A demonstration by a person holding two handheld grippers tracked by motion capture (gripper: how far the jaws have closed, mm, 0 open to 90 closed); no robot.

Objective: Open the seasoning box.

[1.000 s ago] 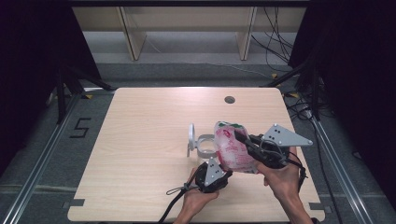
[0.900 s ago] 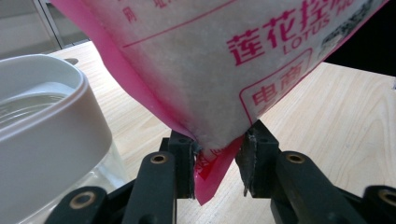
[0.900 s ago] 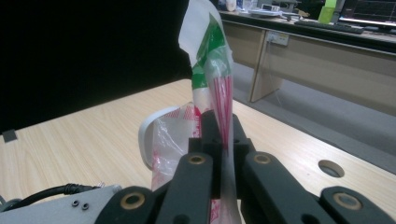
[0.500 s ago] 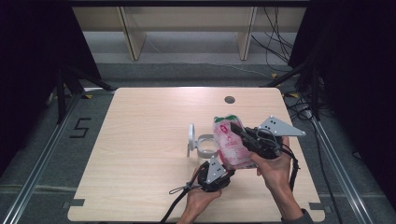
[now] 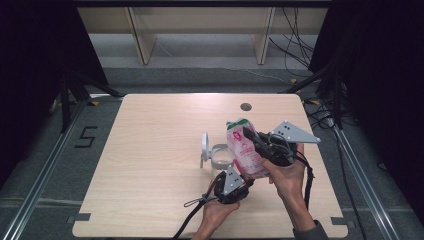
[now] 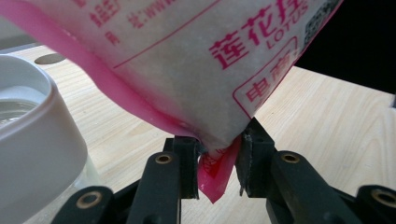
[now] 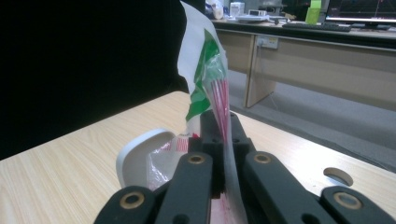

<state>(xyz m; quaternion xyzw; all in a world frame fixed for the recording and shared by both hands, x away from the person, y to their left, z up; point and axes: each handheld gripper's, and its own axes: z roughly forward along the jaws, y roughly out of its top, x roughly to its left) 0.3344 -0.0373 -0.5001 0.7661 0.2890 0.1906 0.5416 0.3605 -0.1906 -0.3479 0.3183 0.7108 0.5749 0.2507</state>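
Observation:
A pink and white printed bag [image 5: 243, 150] with a green top stands tilted just above the table, right of a clear jar [image 5: 220, 156]. My right gripper [image 5: 248, 134] is shut on the bag's upper edge [image 7: 205, 79], its jaws closed flat around the thin film [image 7: 219, 135]. My left gripper [image 5: 240, 176] comes from below. Its jaws [image 6: 215, 158] are shut on the bag's pink bottom corner, and the bulging body [image 6: 187, 60] rests on top of them. The jar's white rim [image 6: 28, 135] is close on the left.
The jar's white lid [image 5: 204, 146] stands open on its left side [image 7: 140, 154]. The wooden table [image 5: 150, 150] has a round hole [image 5: 245, 106] near its far edge. Shelving and cables lie beyond the table on the floor.
My right hand has moved left with the bag's top, so the bag stands more upright and closer to the jar. The left hand has stayed at the bag's bottom corner.

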